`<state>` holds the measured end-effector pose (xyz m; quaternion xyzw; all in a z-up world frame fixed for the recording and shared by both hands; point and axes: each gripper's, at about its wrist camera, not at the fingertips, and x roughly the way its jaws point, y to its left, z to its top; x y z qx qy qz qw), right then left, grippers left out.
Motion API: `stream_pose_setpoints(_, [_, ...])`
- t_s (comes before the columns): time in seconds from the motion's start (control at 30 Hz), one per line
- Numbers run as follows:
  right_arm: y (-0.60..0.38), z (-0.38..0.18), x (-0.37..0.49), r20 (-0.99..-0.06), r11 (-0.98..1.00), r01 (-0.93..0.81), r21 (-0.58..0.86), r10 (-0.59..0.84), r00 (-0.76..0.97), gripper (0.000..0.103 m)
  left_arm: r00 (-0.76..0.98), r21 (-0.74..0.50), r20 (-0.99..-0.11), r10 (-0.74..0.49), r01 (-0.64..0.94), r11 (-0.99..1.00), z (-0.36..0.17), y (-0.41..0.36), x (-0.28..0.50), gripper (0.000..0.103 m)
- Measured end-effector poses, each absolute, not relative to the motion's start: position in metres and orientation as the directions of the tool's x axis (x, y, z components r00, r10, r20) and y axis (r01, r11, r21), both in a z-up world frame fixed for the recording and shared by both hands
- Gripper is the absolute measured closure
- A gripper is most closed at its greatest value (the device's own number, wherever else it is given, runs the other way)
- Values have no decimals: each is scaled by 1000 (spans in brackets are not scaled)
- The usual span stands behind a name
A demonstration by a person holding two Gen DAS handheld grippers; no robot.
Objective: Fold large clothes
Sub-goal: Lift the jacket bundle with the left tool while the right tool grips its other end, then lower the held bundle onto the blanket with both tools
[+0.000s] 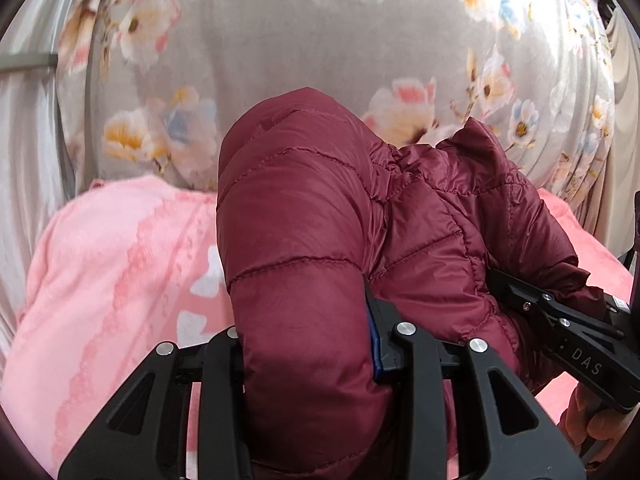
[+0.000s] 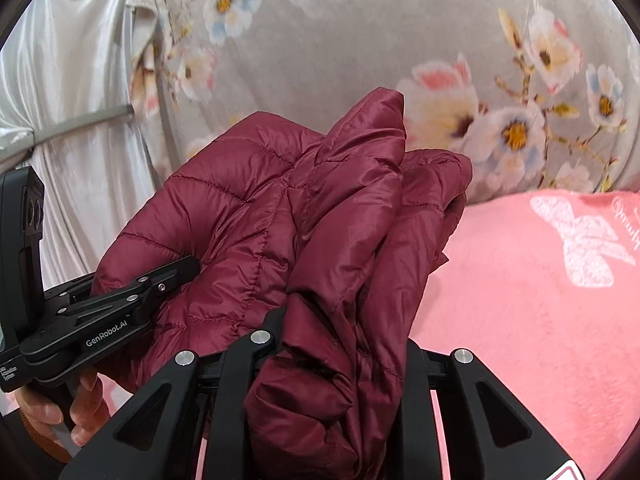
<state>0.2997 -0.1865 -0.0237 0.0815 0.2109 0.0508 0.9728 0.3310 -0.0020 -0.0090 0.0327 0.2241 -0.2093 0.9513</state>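
Jacket, dark red quilted puffer type with shiny nylon shell (image 1: 320, 216), is being held up in a bunched bundle over the pink fleece blanket with white bow prints (image 1: 100, 264), which is covering the bed. Left gripper, black two-finger hand-held tool (image 1: 308, 344), is pinching a thick padded roll of the jacket; jaws are standing partly apart only because the stuffed fabric is filling the gap. Right gripper, same black build (image 2: 332, 364), is clamping a narrower gathered fold, jaws closer together, cloth spilling out over both fingers.

Both tools are gripping neighbouring parts of the same garment, near each other, so the bundle is hanging between them rather than lying flat. My guess is the two-point hold is keeping a doubled-over section together while it is being carried toward the blanket to be laid down. Whether any part of the jacket is touching the blanket, I cannot tell; the lower edge is hidden behind the gripper bodies.

Person's hand (image 2: 60, 412) is wrapping the left tool's handle, seen from the right wrist view. Grey curtain with pale floral print (image 1: 320, 40) is hanging behind, a plain white drape (image 2: 60, 80) just beside it.

Folding is looking mid-way: jacket gathered, not yet set down or squared. Puffy slippery shell may be springing open on release.
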Motion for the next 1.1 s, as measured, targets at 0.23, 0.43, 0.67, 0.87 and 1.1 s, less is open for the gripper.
stream_pose_setpoints(0.23, [-179, -67, 325, -480, 981, -56, 184, 139, 866, 84, 790, -43, -496, -360, 392, 919, -55, 1, 351, 70])
stream_pose_setpoints(0.43, [-181, -91, 335, -516, 977, -54, 209, 157, 842, 84, 783, -30, -528, -328, 369, 929, -84, 3, 361, 66])
stream_pose_setpoints(0.67, [-185, -100, 343, -560, 972, -33, 231, 161, 813, 80, 770, -43, -561, -304, 340, 939, -88, 5, 366, 58])
stream_pose_setpoints(0.87, [-189, -99, 348, -590, 969, -12, 246, 160, 792, 74, 760, -51, -579, -295, 327, 944, -91, 6, 370, 52])
stream_pose_setpoints(1.1, [-193, -104, 357, -633, 964, 15, 265, 162, 757, 59, 742, -68, -612, -273, 294, 953, -97, 11, 378, 40])
